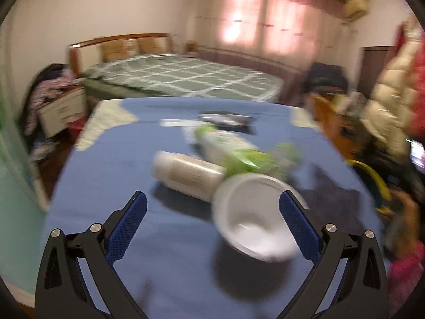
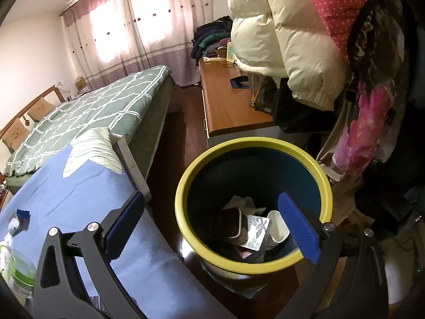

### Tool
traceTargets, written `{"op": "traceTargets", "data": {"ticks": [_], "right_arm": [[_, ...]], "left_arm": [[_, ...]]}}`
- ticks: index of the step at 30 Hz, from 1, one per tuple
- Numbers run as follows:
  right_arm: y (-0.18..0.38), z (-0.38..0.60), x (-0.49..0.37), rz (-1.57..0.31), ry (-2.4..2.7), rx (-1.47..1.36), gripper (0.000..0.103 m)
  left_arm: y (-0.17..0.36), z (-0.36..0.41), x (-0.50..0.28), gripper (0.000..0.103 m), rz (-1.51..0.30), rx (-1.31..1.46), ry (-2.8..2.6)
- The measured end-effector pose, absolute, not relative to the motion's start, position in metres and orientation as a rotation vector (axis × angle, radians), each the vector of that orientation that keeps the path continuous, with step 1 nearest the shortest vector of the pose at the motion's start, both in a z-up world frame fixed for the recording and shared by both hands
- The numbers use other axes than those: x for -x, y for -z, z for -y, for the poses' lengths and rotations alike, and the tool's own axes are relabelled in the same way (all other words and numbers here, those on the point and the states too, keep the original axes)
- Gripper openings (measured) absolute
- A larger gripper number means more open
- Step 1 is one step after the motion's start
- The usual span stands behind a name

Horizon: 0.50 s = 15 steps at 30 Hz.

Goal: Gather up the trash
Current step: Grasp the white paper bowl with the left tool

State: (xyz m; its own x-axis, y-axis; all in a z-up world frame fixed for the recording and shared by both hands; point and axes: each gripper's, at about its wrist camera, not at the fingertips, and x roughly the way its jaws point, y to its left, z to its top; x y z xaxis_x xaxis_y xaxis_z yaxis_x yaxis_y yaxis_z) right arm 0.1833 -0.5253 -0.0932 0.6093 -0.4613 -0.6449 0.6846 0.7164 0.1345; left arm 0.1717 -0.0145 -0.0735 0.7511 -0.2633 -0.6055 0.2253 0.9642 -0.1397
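Observation:
In the blurred left wrist view a white paper cup lies on its side on the blue table cloth, its mouth toward me. Behind it lie a beige cup and a green-and-white plastic bottle. My left gripper is open just above the cloth, its right pad next to the white cup's rim. My right gripper is open and empty over the yellow-rimmed bin, which holds several pieces of trash, among them a white cup and a dark flat tin.
A dark flat packet and white paper lie at the cloth's far end. A green bottle and a small wrapper lie on the cloth. A bed, wooden cabinet and hanging jackets surround the bin.

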Motion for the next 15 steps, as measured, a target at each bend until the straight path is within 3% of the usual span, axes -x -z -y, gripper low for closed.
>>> {"op": "traceTargets", "data": {"ticks": [6,15], "right_arm": [[0.094,0.526,-0.182,-0.622,0.667,-0.409,0.096],[0.094,0.523,-0.182,-0.621,0.652,-0.413,0.096]], "left_arm": [[0.086,0.055,-0.144,0.098,-0.718,-0.08,0.408],[0.122,0.061,-0.188,0.098,-0.843,-0.026,0.279]]}}
